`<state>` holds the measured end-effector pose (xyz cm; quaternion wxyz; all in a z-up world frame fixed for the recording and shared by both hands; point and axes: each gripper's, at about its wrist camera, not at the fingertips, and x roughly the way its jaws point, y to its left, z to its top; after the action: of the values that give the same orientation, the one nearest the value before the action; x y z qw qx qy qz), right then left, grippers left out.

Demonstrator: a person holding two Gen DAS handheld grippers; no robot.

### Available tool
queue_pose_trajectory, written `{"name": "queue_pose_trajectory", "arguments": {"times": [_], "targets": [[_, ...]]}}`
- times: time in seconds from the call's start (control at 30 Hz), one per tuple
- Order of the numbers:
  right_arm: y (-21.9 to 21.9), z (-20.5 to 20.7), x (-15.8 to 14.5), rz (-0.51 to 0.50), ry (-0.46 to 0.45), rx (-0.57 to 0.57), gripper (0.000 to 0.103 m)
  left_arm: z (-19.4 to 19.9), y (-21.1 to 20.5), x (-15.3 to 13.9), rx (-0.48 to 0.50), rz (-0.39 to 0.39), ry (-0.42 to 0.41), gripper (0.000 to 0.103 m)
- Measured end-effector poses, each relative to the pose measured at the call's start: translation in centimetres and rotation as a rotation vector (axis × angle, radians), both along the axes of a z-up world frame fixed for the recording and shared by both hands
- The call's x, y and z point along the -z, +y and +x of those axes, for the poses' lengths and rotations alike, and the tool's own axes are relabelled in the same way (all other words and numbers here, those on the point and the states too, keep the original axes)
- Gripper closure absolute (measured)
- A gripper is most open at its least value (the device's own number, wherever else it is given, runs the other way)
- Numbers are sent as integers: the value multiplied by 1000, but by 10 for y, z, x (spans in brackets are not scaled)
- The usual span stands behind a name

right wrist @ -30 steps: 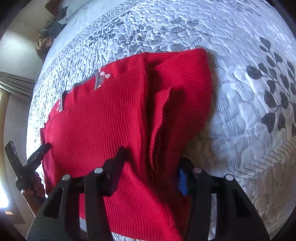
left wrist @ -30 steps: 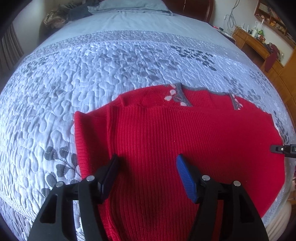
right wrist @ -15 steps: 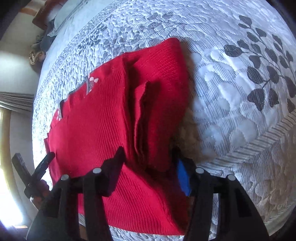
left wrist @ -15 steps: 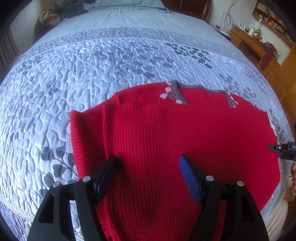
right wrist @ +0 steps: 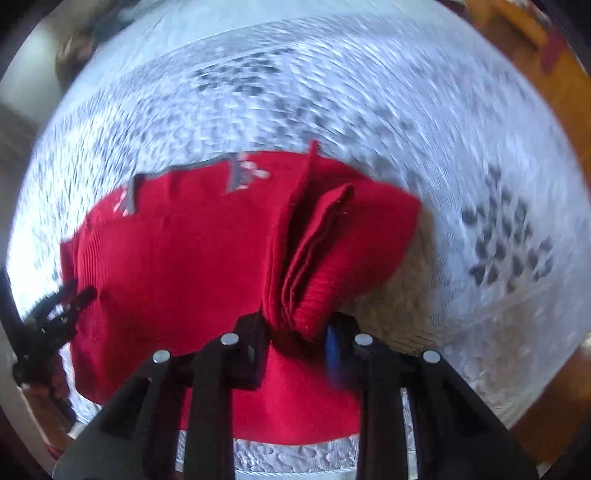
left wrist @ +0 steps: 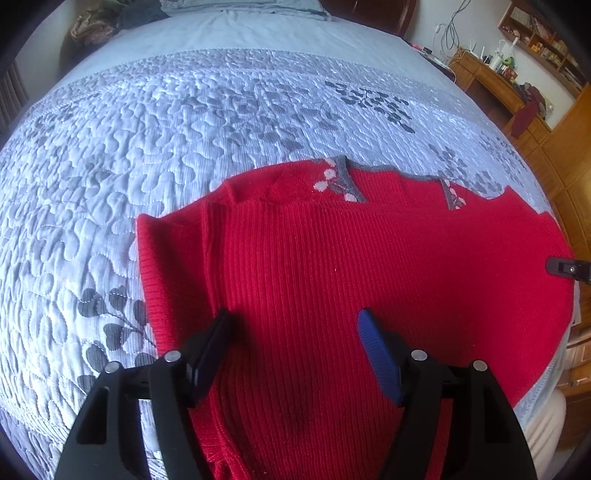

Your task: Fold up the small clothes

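While the red ribbed knit sweater [left wrist: 332, 280] lies on the grey leaf-quilted bed [left wrist: 184, 122], right claw [right wrist: 295, 328] pinching a bunched fold of its right edge, left claw [left wrist: 291, 332] spread wide above the sweater's lower left part.

A home bedroom: a bed [left wrist: 221, 122] with a quilted leaf-print cover, pillows [left wrist: 240, 5], and a cluttered wooden desk [left wrist: 491, 79].
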<state>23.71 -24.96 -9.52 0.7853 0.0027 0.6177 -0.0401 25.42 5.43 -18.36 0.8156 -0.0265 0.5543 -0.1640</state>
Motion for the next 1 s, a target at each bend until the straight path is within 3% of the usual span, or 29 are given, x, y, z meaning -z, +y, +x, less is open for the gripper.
{"name": "queue_pose_trajectory", "arguments": {"times": [0.2, 0.3, 0.4, 0.5, 0.63, 0.7, 0.77, 1.0], "targets": [[98, 1, 2, -57, 8, -219, 79, 0, 1, -1, 6, -19, 6, 32], [133, 0, 21, 2, 58, -308, 67, 1, 1, 0, 6, -21, 9, 32], [145, -4, 22, 69, 64, -320, 66, 1, 3, 1, 9, -30, 11, 32], [133, -13, 7, 90, 22, -314, 64, 2, 5, 1, 5, -44, 16, 32], [108, -38, -15, 123, -44, -282, 44, 3, 8, 0, -5, -70, 26, 32], [97, -52, -22, 125, -75, -283, 41, 3, 10, -1, -10, -83, 31, 32], [83, -65, -24, 130, -97, -281, 27, 3, 12, -2, -18, -101, 36, 32], [61, -61, 1, 169, -93, -281, 22, 0, 8, -9, 6, -141, 34, 32]]}}
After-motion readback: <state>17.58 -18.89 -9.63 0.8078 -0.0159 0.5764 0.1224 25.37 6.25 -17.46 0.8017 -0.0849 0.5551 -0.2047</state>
